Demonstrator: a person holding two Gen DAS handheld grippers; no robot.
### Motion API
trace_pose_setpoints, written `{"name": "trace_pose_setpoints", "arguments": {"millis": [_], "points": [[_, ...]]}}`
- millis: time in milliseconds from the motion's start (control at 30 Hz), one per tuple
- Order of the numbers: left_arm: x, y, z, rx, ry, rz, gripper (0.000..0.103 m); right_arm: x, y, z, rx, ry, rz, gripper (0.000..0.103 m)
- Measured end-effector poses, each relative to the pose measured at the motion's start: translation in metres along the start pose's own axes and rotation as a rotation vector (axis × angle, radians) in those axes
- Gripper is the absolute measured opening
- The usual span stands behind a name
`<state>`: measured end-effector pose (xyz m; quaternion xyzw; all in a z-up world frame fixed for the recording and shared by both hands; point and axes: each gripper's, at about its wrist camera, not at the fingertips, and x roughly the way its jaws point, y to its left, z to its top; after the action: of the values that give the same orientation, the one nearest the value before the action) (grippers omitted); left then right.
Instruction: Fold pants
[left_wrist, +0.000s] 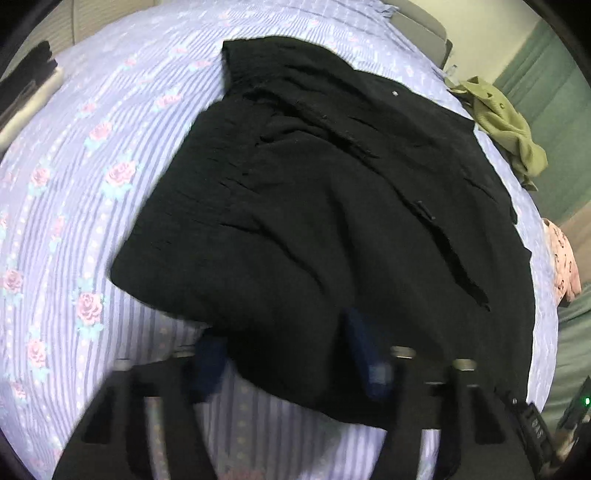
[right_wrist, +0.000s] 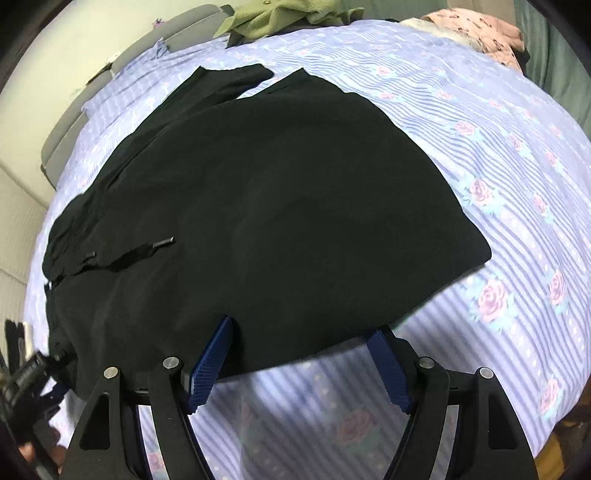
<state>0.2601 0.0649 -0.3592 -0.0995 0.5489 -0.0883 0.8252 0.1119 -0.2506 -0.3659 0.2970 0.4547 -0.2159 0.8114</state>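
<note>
Two hand-held grippers are working on the black fabric pants (right_wrist: 266, 206), which lie spread across a lilac striped bedsheet with pink roses (right_wrist: 509, 177). The right gripper (right_wrist: 299, 354) has its blue ridged fingers (right_wrist: 212, 356) spread wide at the near hem, and the left gripper (left_wrist: 291, 354) also looks spread apart with the cloth edge draped over its blurry blue fingers (left_wrist: 365, 354). A crumpled olive-green garment (left_wrist: 506, 125) and a pink patterned cloth (left_wrist: 561, 262) sit off at the bed's edge.
</note>
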Motion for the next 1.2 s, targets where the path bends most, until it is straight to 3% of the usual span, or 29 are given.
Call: {"name": "trace_pose_setpoints", "arguments": {"millis": [33,100,133,167,200,233,333,600,633,767,967,1000,1033,1067,1100,1200], "points": [[-0.005,0.0,-0.001,0.007,-0.006,-0.004,0.029,0.001,-0.001,0.003,0.003,0.0,0.005,0.074],[-0.015,-0.001,-0.002,0.018,-0.024,0.003,0.02,0.002,-0.001,0.009,0.001,-0.009,0.006,0.072],[-0.019,-0.001,-0.001,0.026,-0.031,0.01,0.017,0.002,-0.001,0.013,0.004,-0.014,-0.007,0.056],[-0.024,-0.002,-0.003,0.037,-0.039,0.022,0.016,0.003,-0.002,0.016,0.011,-0.012,-0.024,0.03],[-0.028,-0.001,-0.004,0.047,-0.044,0.032,0.015,0.004,-0.002,0.019,0.016,-0.002,-0.04,0.02],[-0.033,-0.003,-0.005,0.06,-0.049,0.047,0.014,0.004,-0.002,0.022,0.021,0.005,-0.042,0.012],[-0.042,-0.011,0.003,0.063,-0.056,0.063,0.012,-0.007,-0.002,0.03,0.008,0.019,-0.022,0.006],[-0.071,-0.012,-0.009,0.032,-0.015,0.096,0.008,-0.082,0.014,0.036,-0.137,-0.008,-0.044,0.004],[-0.072,-0.013,-0.012,0.031,0.0,0.103,0.003,-0.088,0.015,0.035,-0.154,-0.002,-0.051,0.004],[-0.081,-0.01,-0.026,0.032,0.036,0.135,0.002,-0.101,0.018,0.038,-0.201,0.03,-0.06,0.004],[-0.088,-0.011,-0.027,-0.007,0.027,0.086,0.004,-0.11,0.027,0.068,-0.228,0.003,-0.041,0.004],[-0.087,-0.009,-0.029,-0.033,0.032,0.079,0.016,-0.109,0.031,0.069,-0.236,0.001,-0.042,0.004],[-0.084,-0.005,-0.031,-0.068,0.041,0.069,0.036,-0.109,0.033,0.069,-0.243,0.0,-0.046,0.004],[-0.08,-0.001,-0.034,-0.112,0.044,0.056,0.043,-0.109,0.033,0.067,-0.25,0.0,-0.049,0.004],[-0.075,0.003,-0.036,-0.148,0.042,0.044,0.048,-0.106,0.034,0.065,-0.261,0.002,-0.057,0.004],[-0.056,0.009,-0.038,-0.217,0.065,0.011,0.049,-0.094,0.034,0.059,-0.268,0.018,-0.073,0.004]]}}
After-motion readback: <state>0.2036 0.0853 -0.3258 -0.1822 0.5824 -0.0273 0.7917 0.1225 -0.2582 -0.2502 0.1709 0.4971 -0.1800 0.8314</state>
